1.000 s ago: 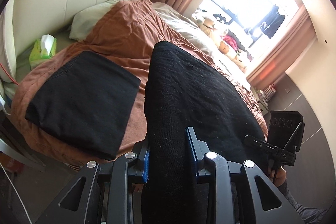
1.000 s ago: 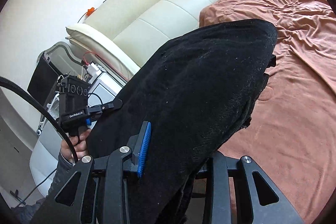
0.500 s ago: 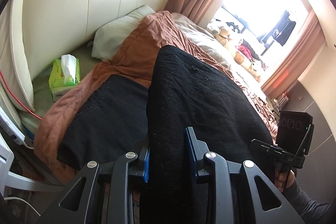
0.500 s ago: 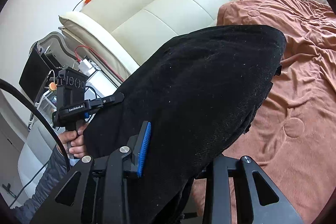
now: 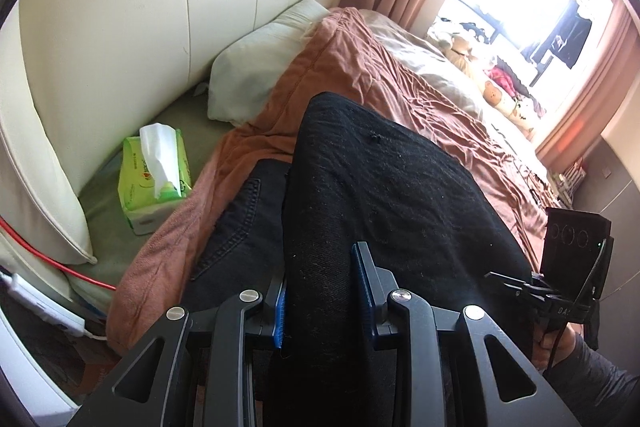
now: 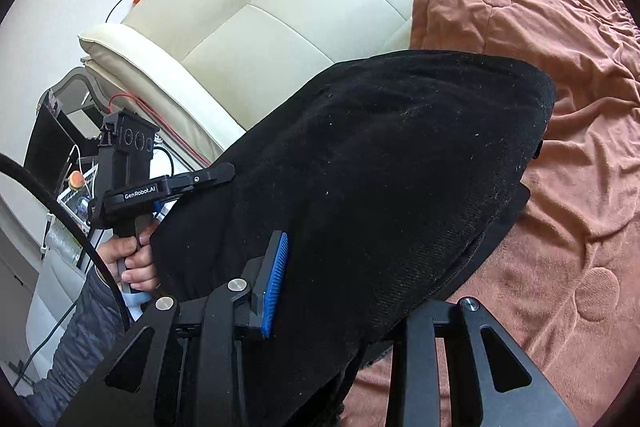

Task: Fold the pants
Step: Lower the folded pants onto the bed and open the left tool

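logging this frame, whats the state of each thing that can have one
left gripper: shut on the black pants
right gripper: shut on the black pants
black pants: folded, held up over the bed
folded dark garment: flat on blanket, partly hidden
tissue pack: open, tissue sticking out

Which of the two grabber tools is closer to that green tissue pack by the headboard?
Left. The left gripper, clamped on the black pants, has the tissue pack just off to its left. The right gripper holds the pants' far side, farther away.
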Demonstrator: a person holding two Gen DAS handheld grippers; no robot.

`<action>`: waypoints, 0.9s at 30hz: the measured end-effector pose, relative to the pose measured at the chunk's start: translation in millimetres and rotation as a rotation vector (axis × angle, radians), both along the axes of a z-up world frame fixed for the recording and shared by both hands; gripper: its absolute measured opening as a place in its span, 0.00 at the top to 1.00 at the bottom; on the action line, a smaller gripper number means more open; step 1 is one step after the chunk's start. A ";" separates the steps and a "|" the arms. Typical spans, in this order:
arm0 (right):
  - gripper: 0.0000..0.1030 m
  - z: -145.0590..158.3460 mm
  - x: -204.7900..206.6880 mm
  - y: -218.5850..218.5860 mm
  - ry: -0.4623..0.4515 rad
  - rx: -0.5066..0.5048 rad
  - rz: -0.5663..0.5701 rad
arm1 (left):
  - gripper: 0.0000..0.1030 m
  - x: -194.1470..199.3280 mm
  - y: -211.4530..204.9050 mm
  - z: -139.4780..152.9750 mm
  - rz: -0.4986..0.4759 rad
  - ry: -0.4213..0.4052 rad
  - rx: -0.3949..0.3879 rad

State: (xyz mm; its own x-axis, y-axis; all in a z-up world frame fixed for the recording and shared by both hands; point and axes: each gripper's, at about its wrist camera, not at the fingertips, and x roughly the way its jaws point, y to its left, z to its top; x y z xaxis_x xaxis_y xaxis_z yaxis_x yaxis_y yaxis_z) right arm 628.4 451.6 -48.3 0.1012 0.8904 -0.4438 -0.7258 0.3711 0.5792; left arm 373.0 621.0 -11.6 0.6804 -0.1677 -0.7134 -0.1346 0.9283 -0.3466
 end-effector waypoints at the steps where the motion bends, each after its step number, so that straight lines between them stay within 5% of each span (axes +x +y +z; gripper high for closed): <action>1: 0.71 -3.1 1.8 6.1 0.001 0.000 0.000 | 0.71 2.5 4.3 -1.7 0.005 0.005 0.001; 8: 0.71 -29.0 -3.9 29.7 0.005 0.034 -0.047 | 0.68 21.0 25.4 -24.4 0.065 0.065 0.038; 12: 0.69 -82.5 -7.3 43.5 0.140 -0.019 -0.092 | 0.68 24.1 33.2 -51.4 0.171 0.144 0.067; 15: 0.67 -112.4 -8.5 41.2 0.246 -0.018 -0.060 | 0.68 20.6 24.3 -57.2 0.156 0.150 0.083; 27: 0.63 -118.1 31.5 28.3 0.442 0.040 -0.108 | 0.68 6.8 3.8 -61.6 0.151 0.151 0.078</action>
